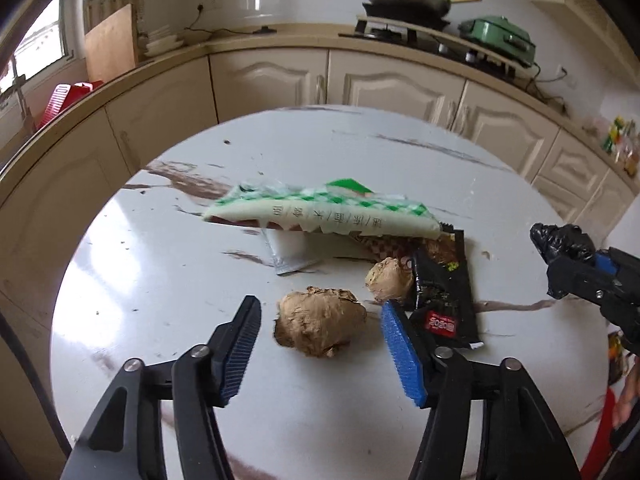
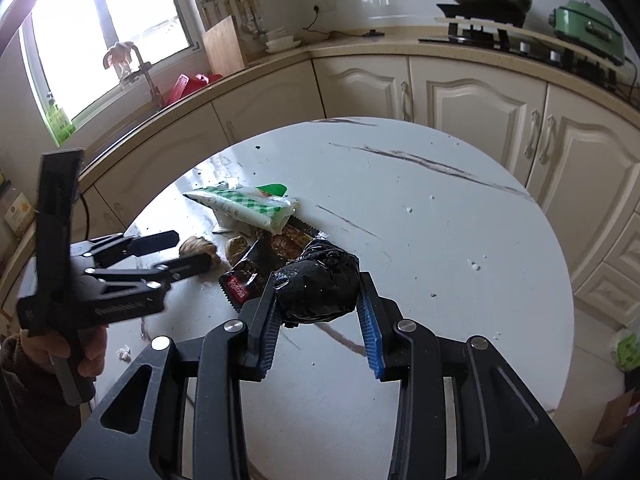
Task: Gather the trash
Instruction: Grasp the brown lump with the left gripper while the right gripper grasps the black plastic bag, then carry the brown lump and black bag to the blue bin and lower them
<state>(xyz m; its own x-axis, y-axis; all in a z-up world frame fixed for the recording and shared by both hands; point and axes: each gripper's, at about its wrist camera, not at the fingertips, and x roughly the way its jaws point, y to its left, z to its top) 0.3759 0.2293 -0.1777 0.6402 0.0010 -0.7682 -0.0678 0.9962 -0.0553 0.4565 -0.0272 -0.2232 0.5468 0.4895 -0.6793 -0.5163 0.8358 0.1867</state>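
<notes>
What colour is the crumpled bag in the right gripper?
Black and shiny; the crumpled bag shows best in the right wrist view.

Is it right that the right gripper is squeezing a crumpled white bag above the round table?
Not quite. The bag in the right gripper is black, not white, as the right wrist view shows. It is crumpled and held above the round table.
</notes>
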